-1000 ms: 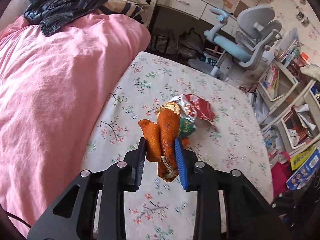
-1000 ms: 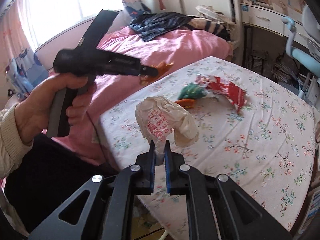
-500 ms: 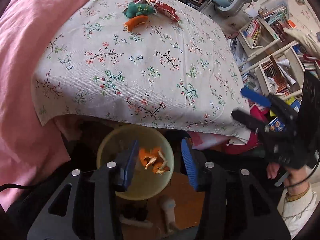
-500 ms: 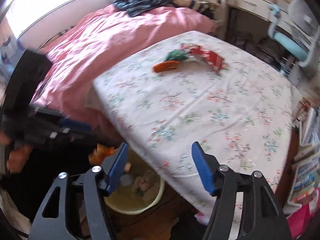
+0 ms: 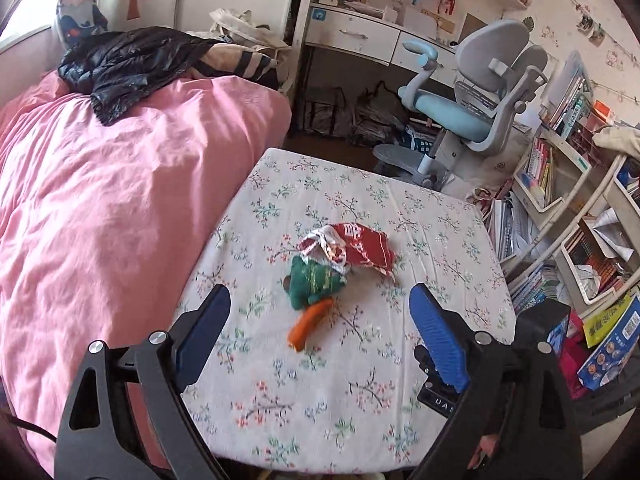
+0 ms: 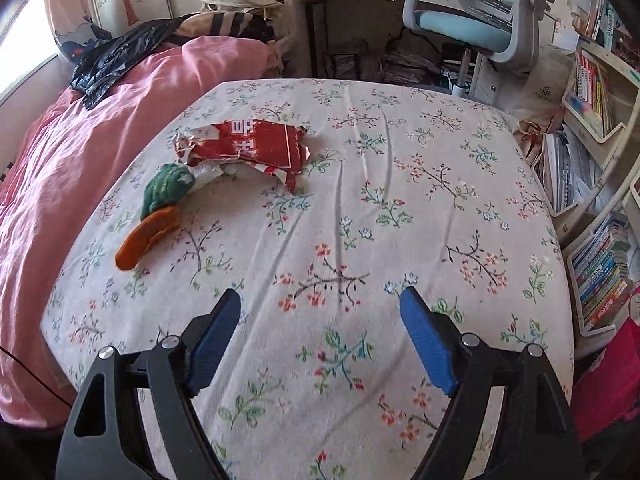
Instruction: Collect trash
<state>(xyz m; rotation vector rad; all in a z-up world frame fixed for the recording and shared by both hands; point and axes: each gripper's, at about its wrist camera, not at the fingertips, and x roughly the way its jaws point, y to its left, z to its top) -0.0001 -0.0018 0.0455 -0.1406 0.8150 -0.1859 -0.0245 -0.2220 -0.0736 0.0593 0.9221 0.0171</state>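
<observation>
Now both the left gripper (image 5: 318,332) and right gripper (image 6: 320,336) are empty, jaws opening wide over the floral tablecloth (image 6: 400,208), where orange peel (image 5: 309,322), green wrapper (image 5: 314,280) and red wrapper (image 5: 360,246) overlap (likely a partial pickup, dropping one).

The red wrapper (image 6: 248,146), lying ahead of the hand-held gripper, carries large white characters too crumpled to read, and a small black tag (image 5: 436,400) just beside the left hand-held gripper's right finger shows the letters "DAS".
</observation>
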